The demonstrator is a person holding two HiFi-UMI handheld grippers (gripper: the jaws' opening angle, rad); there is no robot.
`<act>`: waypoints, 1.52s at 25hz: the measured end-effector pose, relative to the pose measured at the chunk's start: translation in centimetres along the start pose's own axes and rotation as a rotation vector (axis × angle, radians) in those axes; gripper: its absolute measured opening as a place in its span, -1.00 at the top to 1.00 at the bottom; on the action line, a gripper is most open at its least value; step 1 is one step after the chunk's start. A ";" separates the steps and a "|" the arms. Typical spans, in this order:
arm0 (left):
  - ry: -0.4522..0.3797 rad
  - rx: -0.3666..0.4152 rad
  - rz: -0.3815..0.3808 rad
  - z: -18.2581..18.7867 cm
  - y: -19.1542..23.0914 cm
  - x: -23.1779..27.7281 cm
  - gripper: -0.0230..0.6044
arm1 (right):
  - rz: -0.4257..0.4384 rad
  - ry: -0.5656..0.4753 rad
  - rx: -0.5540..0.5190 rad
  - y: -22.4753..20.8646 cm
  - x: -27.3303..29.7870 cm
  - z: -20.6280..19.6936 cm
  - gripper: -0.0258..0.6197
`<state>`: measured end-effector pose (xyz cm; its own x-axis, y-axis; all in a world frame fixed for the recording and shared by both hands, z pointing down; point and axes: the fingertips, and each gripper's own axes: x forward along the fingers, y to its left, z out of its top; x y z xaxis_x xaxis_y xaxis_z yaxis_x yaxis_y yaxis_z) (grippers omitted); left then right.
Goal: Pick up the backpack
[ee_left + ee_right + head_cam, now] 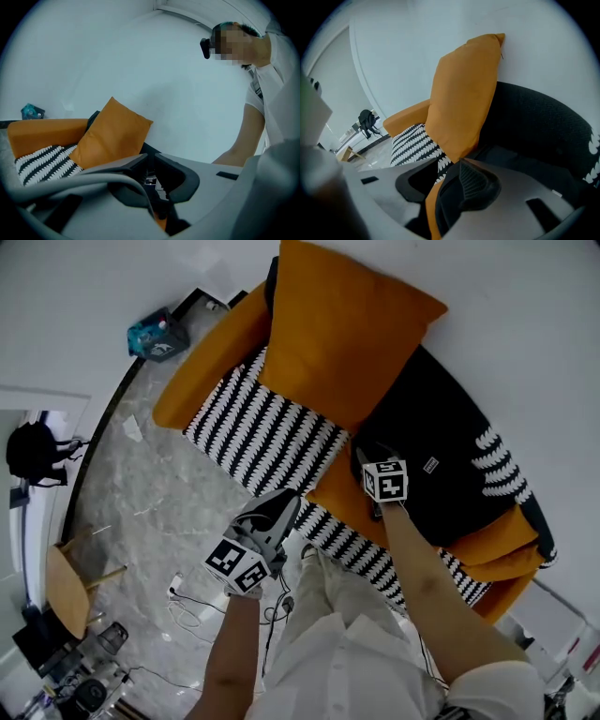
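- Right gripper (450,169): jaws are held apart with nothing gripped, over the edge of the black backpack (441,460) nearest the cushion (342,329)
- Left gripper (149,158): jaws are drawn almost together and are empty; it is held off the sofa's (202,362) front edge, well apart from the backpack
- Backpack: laid on the sofa seat, partly covered by the orange cushion
- Striped cover (262,432): spread over the seat beside the backpack

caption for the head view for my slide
Right tongs over a black backpack on an orange sofa, beside an orange pillow; left tongs at the seat's front edge.
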<state>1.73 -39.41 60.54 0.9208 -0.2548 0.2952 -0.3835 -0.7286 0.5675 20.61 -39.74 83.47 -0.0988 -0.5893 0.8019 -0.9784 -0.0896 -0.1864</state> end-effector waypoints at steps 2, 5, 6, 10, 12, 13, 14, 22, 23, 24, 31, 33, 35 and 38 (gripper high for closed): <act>0.010 0.007 -0.004 -0.1 0.2 0.4 0.78 | -0.010 0.012 0.011 -0.5 0.8 -0.3 0.45; 0.020 0.010 -0.015 -0.4 0.5 0.8 0.78 | -0.026 0.035 0.027 -1.1 1.9 -0.8 0.45; 0.023 0.010 -0.017 -0.4 0.7 1.1 0.78 | -0.029 0.040 0.035 -1.3 2.4 -0.9 0.45; 0.030 0.001 -0.024 -0.3 1.3 1.9 0.78 | -0.054 0.066 0.039 -2.2 3.9 -1.0 0.43; 0.032 -0.002 -0.026 -0.2 1.3 2.0 0.78 | -0.078 0.077 0.046 -2.7 4.1 -1.1 0.41; 0.033 -0.003 -0.027 -0.1 1.4 2.1 0.78 | -0.090 0.080 0.062 -3.0 4.2 -1.1 0.40; 0.034 -0.003 -0.027 -0.1 1.5 2.1 0.78 | -0.101 0.084 0.085 -3.4 4.4 -1.3 0.40; 0.044 -0.004 -0.034 -0.9 1.6 2.7 0.78 | -0.053 0.131 0.213 -3.5 6.8 -2.7 0.32; 0.047 -0.007 -0.033 -1.2 1.6 2.6 0.78 | -0.053 0.143 0.213 -3.5 7.0 -2.8 0.30; 0.051 -0.010 -0.033 -1.5 1.5 2.6 0.78 | -0.059 0.156 0.209 -3.5 7.1 -3.0 0.31; 0.070 -0.018 -0.044 -2.5 0.7 2.6 0.78 | -0.053 0.203 0.082 -3.3 7.1 -2.7 0.57; 0.069 -0.018 -0.048 -2.6 0.2 2.7 0.78 | -0.038 0.187 0.052 -2.9 7.0 -2.3 0.67; 0.068 -0.010 -0.058 -2.5 -0.3 2.8 0.78 | -0.028 0.165 0.067 -2.6 6.4 -2.0 0.73; 0.066 0.002 -0.075 -2.2 -1.2 2.8 0.78 | -0.015 0.124 0.115 -2.4 4.7 -1.5 0.78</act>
<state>4.64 -37.81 62.35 0.9404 -0.1571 0.3014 -0.3131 -0.7456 0.5883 22.23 -41.09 88.49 -0.1133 -0.4847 0.8673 -0.9532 -0.1931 -0.2325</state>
